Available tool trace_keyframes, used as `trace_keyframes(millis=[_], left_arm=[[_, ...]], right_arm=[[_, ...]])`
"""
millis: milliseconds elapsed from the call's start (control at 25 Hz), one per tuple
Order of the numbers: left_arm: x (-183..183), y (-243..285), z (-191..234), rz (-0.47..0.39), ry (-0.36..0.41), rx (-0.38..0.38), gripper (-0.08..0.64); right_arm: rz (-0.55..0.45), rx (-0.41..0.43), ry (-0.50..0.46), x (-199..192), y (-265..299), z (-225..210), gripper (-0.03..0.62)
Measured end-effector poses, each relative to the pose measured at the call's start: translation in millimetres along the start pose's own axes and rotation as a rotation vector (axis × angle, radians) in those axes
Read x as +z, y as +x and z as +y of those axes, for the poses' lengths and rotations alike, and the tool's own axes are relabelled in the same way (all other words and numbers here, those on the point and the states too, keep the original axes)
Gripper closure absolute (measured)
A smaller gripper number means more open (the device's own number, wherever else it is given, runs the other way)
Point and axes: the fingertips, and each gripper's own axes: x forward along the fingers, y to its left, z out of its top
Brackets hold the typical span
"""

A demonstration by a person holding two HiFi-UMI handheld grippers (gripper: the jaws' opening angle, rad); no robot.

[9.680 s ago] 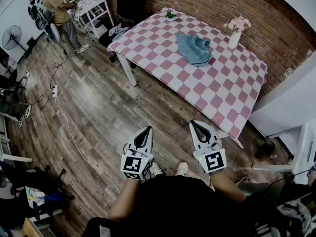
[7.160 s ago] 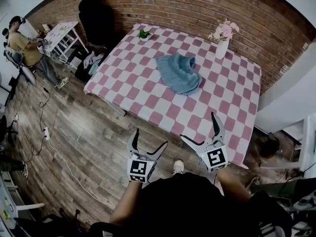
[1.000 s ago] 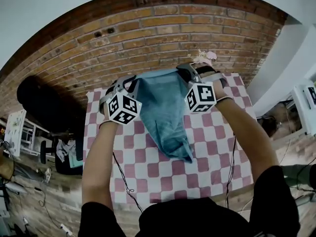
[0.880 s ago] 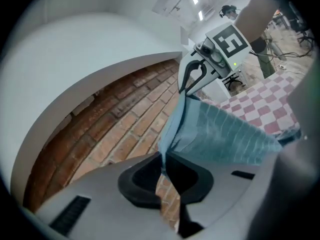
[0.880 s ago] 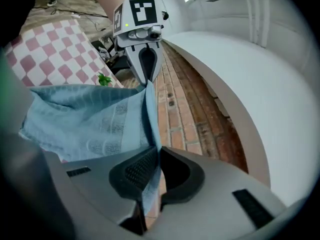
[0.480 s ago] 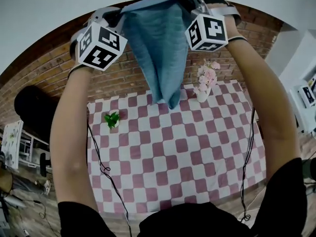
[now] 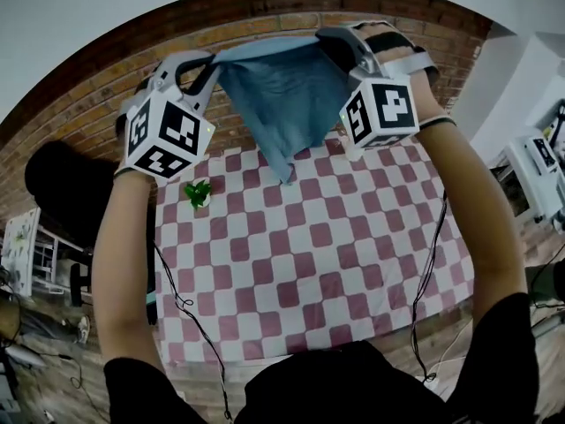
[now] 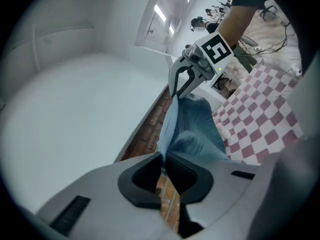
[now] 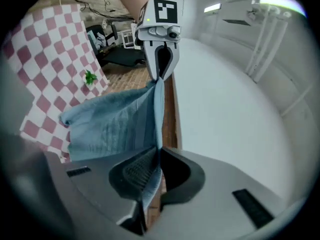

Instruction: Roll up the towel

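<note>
Arms up high: the blue towel hangs in the air between my two grippers, clear of the pink-checked counter and in front of the brick wall. My left gripper is pinched tight on one top corner, jaws together with only the cloth edge between them. My right gripper is clamped the same way on the other corner, a strip of fabric trailing through its closed jaws. The top edge spans from one to the other, and the rest droops to a point above the counter, near a small green plant.
</note>
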Motion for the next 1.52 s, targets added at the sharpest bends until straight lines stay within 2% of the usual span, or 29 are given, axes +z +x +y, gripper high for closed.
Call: trace_keyframes(millis=[80,240,400,640,840,1000,1200,1400,1520], left_arm=[[-6.7,-23.0,-45.9,-0.012,-0.061,-0.050,0.529],[-10.6,-71.8,-135.9,-0.042,-0.256,-0.124,0.528],[1.7,-114.7,-221.6,-0.028,-0.324,-0.159,0.528],[23.2,-160.1,-339.6,0.057,-0.451,-0.249,0.526],[36.6,-178.9,-426.2,0.129,-0.573,-0.338,0.525],[53.7,-191.8,-451.5,0.134,-0.600,-0.333,0.526],[78.0,-211.8,-451.7,0.119,-0.576,-0.281,0.528],[118.0,-235.2,-430.0,0.031,-0.593,-0.221,0.528],[120.9,-244.1,-399.4,-0.009,-0.611,-0.153,0.531]], right_arm=[[-0.010,0.076,0.035,18.5,-32.8,42.4,0.563],[-0.068,0.170,0.141,54.1,-109.2,110.2,0.563],[-0.074,0.220,0.228,68.5,-181.3,169.7,0.563],[-0.066,0.375,0.412,73.7,-259.8,255.3,0.563],[-0.015,0.467,0.472,65.1,-309.5,316.7,0.562],[-0.005,0.501,0.515,59.9,-339.2,340.7,0.563],[-0.017,0.496,0.571,60.2,-366.9,355.6,0.561],[0.021,0.395,0.635,45.7,-376.0,354.1,0.556],[0.096,0.390,0.735,29.6,-367.2,364.9,0.540]])
